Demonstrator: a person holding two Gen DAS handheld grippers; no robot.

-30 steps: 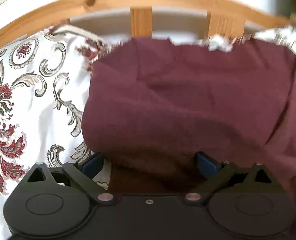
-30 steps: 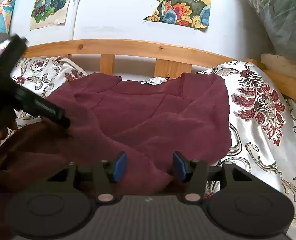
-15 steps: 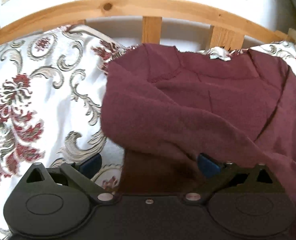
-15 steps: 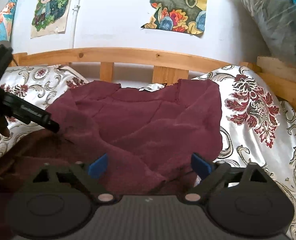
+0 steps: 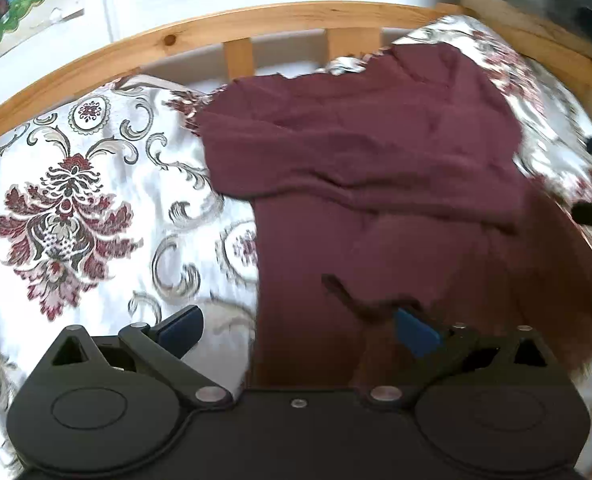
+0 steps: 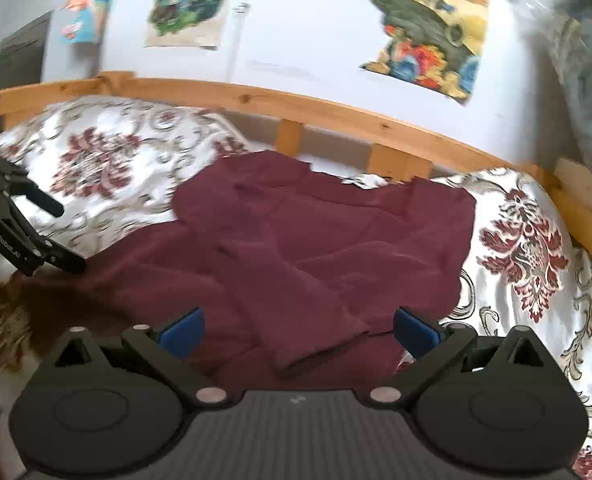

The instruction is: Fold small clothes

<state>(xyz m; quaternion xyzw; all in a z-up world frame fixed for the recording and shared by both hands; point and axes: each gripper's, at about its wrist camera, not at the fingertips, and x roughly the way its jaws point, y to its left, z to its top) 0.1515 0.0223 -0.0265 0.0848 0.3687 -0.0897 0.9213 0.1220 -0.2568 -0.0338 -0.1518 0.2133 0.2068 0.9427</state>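
1. Since the earlier frames, both grippers have drawn back from the maroon garment (image 6: 319, 248). More of the patterned bedspread (image 5: 68, 208) shows to the left of the cloth in the left wrist view, and the right gripper's jaws, formerly narrow over the fabric, now stand wide.
2. Location: the garment lies on the bedspread, its far edge near the wooden bed rail (image 6: 256, 100). It is partly folded — a sleeve or flap lies across the body, ending in a cuff-like edge near the right gripper.
3. Right gripper (image 6: 297, 330): jaws are opening to their widest. Cloth lies below and between them, but the pads do not press on it.
4. Left gripper (image 5: 297, 326): jaws apart, nothing clamped. The garment's left edge runs between them, and a dark fold of cloth sits just beside the right-hand pad.
5. Handling judgement: the fabric looks soft, light and limp, with a slightly grippy knit. It will drape and wrinkle rather than hold a shape, and it may drag on the smooth bedspread.
6. Grasp advice: take hold at a hem, a corner or the cuff edge — pinching one layer only — and lift low to keep the existing fold undisturbed.
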